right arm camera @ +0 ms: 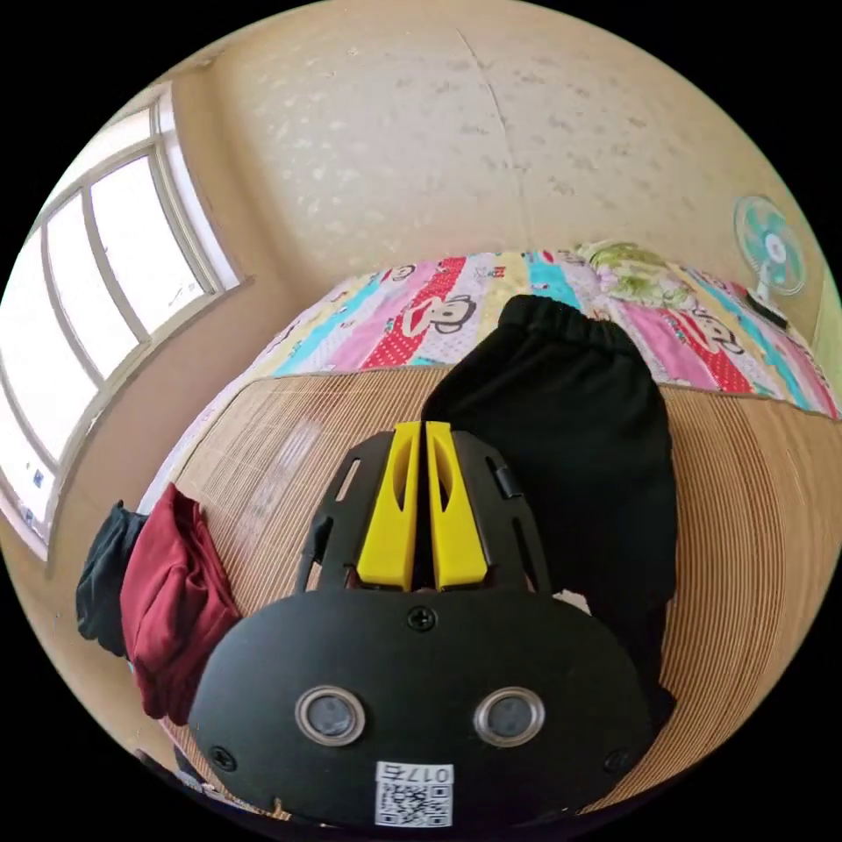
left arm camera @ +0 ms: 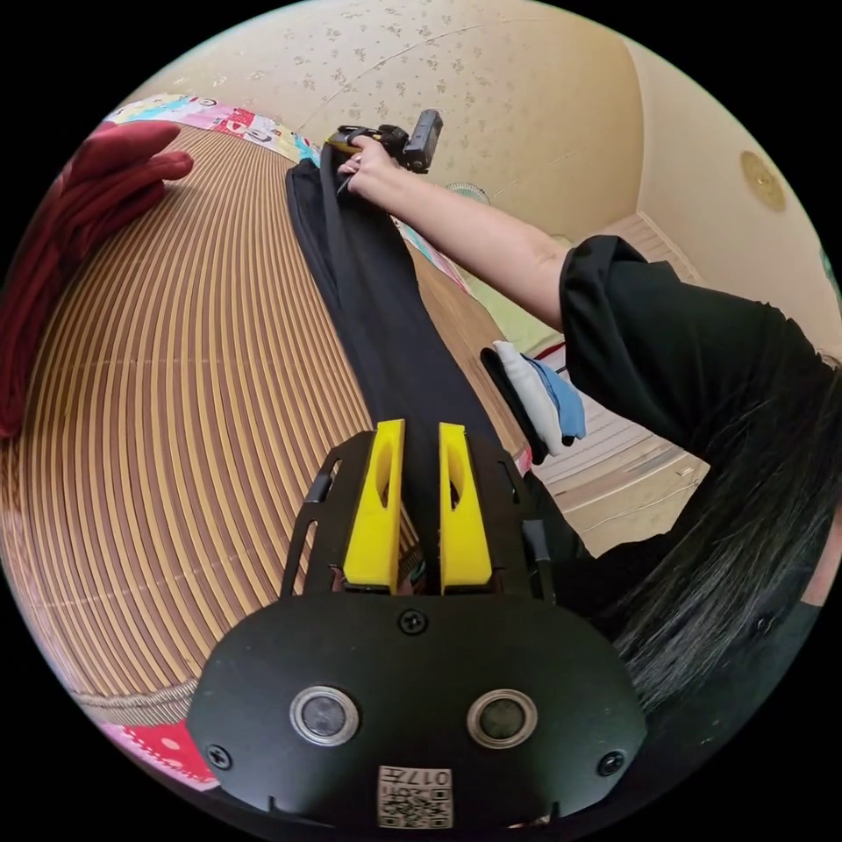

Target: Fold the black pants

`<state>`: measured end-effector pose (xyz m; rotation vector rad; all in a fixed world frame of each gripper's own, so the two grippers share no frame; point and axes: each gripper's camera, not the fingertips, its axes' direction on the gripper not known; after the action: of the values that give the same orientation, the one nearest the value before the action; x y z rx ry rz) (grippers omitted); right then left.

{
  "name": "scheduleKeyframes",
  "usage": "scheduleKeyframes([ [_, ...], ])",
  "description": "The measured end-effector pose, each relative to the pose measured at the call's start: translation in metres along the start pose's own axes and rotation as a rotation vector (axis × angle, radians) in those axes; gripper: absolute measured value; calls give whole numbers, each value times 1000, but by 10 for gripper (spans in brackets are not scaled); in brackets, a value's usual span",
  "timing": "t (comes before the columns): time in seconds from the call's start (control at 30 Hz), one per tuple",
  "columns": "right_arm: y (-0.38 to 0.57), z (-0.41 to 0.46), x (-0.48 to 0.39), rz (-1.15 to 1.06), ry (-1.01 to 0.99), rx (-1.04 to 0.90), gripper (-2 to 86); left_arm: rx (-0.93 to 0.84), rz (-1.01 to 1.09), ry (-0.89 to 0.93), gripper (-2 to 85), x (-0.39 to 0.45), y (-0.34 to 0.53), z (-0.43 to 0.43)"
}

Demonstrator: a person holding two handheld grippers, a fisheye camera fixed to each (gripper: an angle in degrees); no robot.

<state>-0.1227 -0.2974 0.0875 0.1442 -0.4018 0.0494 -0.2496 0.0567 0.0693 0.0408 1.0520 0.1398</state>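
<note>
The black pants [left arm camera: 386,324] lie in a long narrow strip across the striped bamboo mat [left arm camera: 193,395]. My left gripper [left arm camera: 421,425] is shut on their near end, with black cloth between the yellow jaws. At the far end a hand holds my right gripper [left arm camera: 386,145] against the pants. In the right gripper view the pants [right arm camera: 570,456] spread wide, with the elastic waistband [right arm camera: 561,320] farthest away. There my right gripper [right arm camera: 425,428] has its jaws pressed together at the cloth's left edge, a thin dark strip between them.
A dark red garment [left arm camera: 79,219] [right arm camera: 175,596] lies on the mat's edge beside a dark one [right arm camera: 101,570]. Folded white and blue clothes [left arm camera: 544,403] sit off the mat near the person's black sleeve [left arm camera: 667,351]. A cartoon-print sheet [right arm camera: 421,316], fan [right arm camera: 772,246] and window [right arm camera: 96,289] lie beyond.
</note>
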Motion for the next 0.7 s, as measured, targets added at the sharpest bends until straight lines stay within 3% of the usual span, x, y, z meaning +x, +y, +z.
scheduleKeyframes([
  [0.13,18,-17,15,22,-3,70,49,-13,5,-24,69,1,-6,0],
  [0.23,53,-65,-1,-174,-37,56,56,-11,14,-40,78,5,-10,-1],
  [0.4,203,-173,11,-422,161,57,63,52,-5,-110,107,11,-10,-13],
  [0.7,412,-234,85,-89,11,-84,91,-50,-39,-168,80,19,-14,4],
])
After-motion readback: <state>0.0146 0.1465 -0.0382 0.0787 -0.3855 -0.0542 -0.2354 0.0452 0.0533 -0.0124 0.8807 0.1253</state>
